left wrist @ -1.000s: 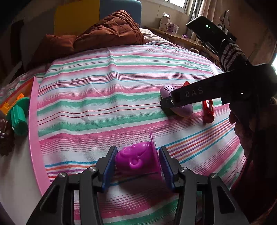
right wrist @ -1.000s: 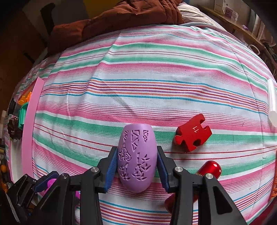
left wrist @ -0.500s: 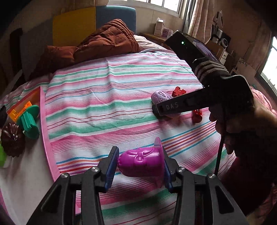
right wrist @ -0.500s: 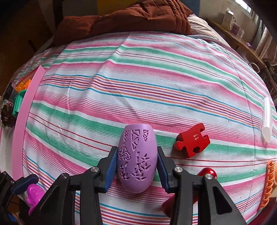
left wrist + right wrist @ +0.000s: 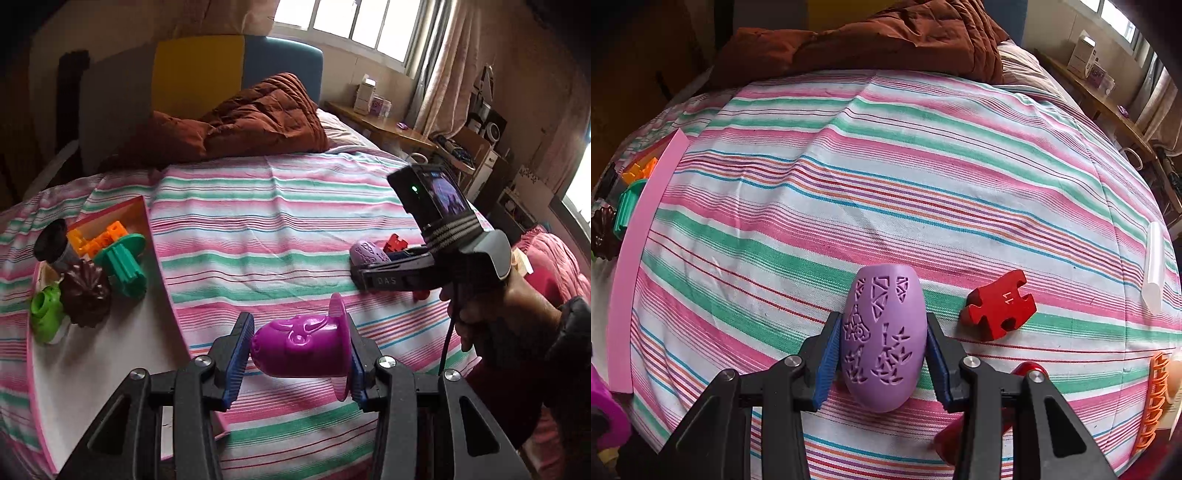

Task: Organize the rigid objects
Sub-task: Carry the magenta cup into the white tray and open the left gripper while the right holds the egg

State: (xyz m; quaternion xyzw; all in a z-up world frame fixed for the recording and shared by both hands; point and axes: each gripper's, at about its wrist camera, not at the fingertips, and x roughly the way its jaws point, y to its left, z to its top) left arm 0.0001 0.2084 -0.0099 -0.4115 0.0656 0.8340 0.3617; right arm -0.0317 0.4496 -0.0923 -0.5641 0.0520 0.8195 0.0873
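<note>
A striped bedsheet (image 5: 886,177) is filling most of both views, its wide middle lying bare, with a brown quilt (image 5: 243,122) bunching at the upper edge. At the left of the left wrist view, a pink-rimmed tray (image 5: 110,339) is holding a green spool (image 5: 123,264), a dark brown cone (image 5: 85,295), an orange block (image 5: 99,236) and a lime piece (image 5: 46,314). The left tongs (image 5: 299,350) are grasping a glossy magenta cup (image 5: 299,347) with a moulded face and a flared brim, low in the centre, above the sheet. The right tongs (image 5: 882,354) are straddling a lilac egg (image 5: 882,339) carved with small shapes, pads touching its sides, resting on the sheet. Just right of it, a red puzzle piece (image 5: 997,310) is lying.
</note>
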